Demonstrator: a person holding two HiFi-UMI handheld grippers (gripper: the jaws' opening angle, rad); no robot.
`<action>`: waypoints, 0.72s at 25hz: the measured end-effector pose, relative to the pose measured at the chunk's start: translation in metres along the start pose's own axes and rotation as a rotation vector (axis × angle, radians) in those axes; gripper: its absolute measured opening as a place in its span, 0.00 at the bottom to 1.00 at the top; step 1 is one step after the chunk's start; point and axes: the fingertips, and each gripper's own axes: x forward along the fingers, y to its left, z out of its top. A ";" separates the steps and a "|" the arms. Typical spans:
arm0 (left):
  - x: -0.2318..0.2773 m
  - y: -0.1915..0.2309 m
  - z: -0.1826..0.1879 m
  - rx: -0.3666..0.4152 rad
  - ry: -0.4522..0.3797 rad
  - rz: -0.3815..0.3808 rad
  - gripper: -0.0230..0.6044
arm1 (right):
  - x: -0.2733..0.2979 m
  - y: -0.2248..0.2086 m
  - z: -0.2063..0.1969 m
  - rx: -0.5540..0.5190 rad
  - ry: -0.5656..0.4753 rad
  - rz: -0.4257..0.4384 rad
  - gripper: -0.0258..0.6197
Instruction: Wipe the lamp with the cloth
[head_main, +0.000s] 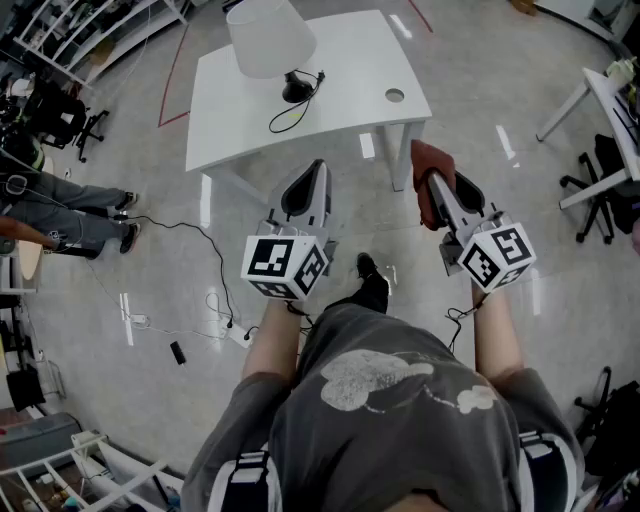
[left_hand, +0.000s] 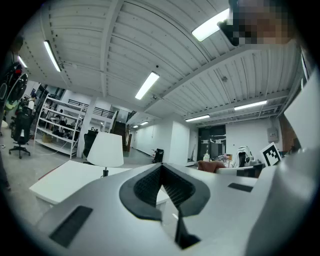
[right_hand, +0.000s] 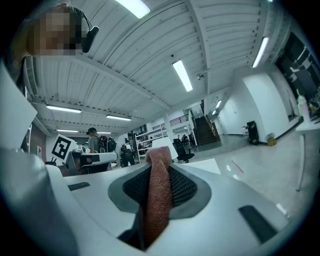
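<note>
Left jaws: my left gripper (head_main: 318, 172) is closed pad against pad, with nothing between the pads in its own view (left_hand: 161, 169).
Right jaws: my right gripper (head_main: 432, 182) is clamped on the cloth (right_hand: 160, 195). The reddish-brown fabric stands up between the pads and flops over their tip at centre right of the head view (head_main: 428, 160).
Lamp: the lamp (head_main: 268, 38) stands at the upper middle of the head view, on the far left part of the white table (head_main: 340, 110). Its black base is below the shade, and its cord (head_main: 285, 120) loops across the tabletop. In the left gripper view it sits at middle left (left_hand: 106, 149).
Done so far: the cloth is in hand.
Left to do: I judge all of the wiping. Both grippers hang over the floor short of the table's near edge, well apart from the lamp, and the cloth touches nothing but my pads.
Cut off: the frame's upper edge clips the top of the shade in the head view, and the shade covers the stem.
Hard to make out: in the right gripper view the cloth blocks the centre, so I cannot pick out the lamp there with any certainty. No view shows whether the lamp is dusty.
</note>
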 end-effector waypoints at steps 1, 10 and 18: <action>0.012 0.007 0.002 -0.002 -0.005 0.005 0.05 | 0.011 -0.008 0.004 -0.007 0.006 -0.001 0.17; 0.100 0.068 0.009 -0.005 -0.003 0.028 0.05 | 0.110 -0.061 0.027 -0.011 0.027 0.011 0.17; 0.157 0.107 0.017 -0.013 -0.022 0.025 0.05 | 0.165 -0.096 0.043 -0.019 0.033 -0.008 0.17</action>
